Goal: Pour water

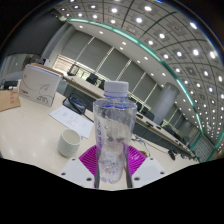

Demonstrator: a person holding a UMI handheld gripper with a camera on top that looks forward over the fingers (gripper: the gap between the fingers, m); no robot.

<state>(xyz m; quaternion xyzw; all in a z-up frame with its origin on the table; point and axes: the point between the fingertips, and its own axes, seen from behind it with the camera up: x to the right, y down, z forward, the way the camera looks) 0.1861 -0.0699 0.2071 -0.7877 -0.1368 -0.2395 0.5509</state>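
The tongs (112,168) hold a clear plastic water bottle with a pale cap (113,125) upright between them. Its lower body sits against the magenta pads (95,160) on both sides, so the tongs are closed on it. The whole scene is tilted, with the room's lines running at a slant behind the bottle. The bottle's ribbed, transparent wall lets the room show through it, and its cap (116,87) stands well above the fingertips. How much water it holds cannot be told.

Just to the left of the tongs, and slightly beyond them, a small white round cup (67,142) stands on the pale cream surface (30,125). It is apart from the bottle, not touching it. Farther off to the left, beyond the cup, a white boxy machine with a sloped top (42,85) rests on the same surface, with a brown cardboard piece (6,100) beside it.

Beyond the tongs, dark desks and chairs (150,120) stretch away in rows through a large office. Overhead, a ceiling with rows of round lights (150,30) curves across the room, with a thin green strip (120,42) along its edge.
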